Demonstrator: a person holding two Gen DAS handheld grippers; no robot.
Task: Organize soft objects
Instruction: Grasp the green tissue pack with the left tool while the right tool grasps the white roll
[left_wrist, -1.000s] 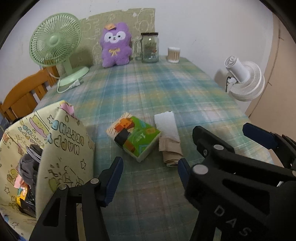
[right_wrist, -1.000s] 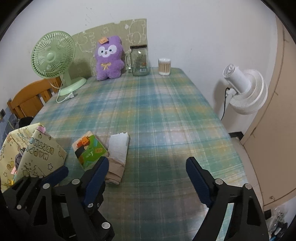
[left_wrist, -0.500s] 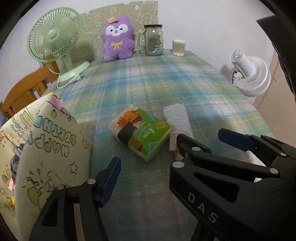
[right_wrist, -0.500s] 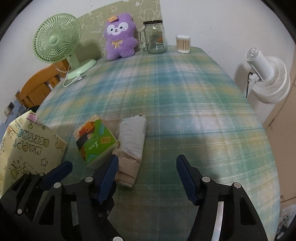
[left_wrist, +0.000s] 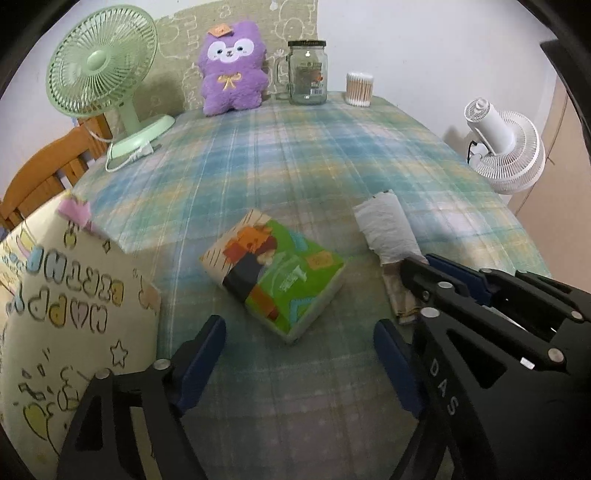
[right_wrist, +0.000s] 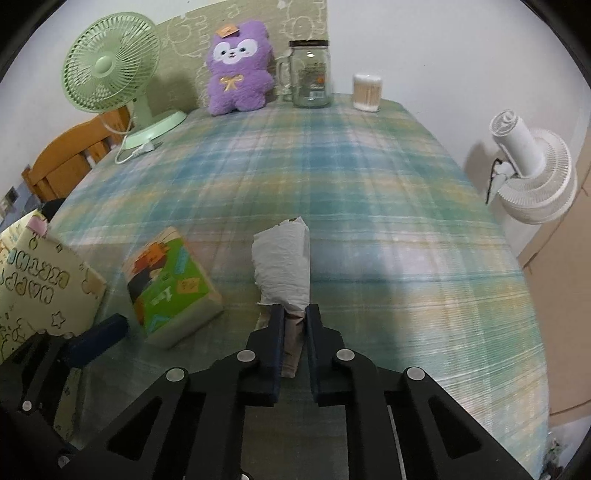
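Note:
A folded cloth (right_wrist: 282, 254), white at the far end and beige at the near end, lies on the plaid tablecloth (right_wrist: 332, 177). My right gripper (right_wrist: 295, 321) is shut on its beige end; it also shows in the left wrist view (left_wrist: 443, 275), pinching the cloth (left_wrist: 388, 225). A colourful soft tissue pack (left_wrist: 273, 273) lies left of the cloth. My left gripper (left_wrist: 299, 350) hangs just in front of the pack, its jaws opening. The pack's near corner reaches between the tips, and the pads do not touch it.
A yellow "happy birthday" gift bag (left_wrist: 66, 314) stands at the left. Along the far edge are a green fan (left_wrist: 99, 62), a purple plush (left_wrist: 232, 70), a glass jar (left_wrist: 307, 72) and a cotton swab tub (left_wrist: 359, 88). A white fan (left_wrist: 506, 147) stands beyond the right edge.
My right gripper has come down and shut on the beige end of the cloth. My left gripper has moved closer to the tissue pack, and its jaws stand wider.

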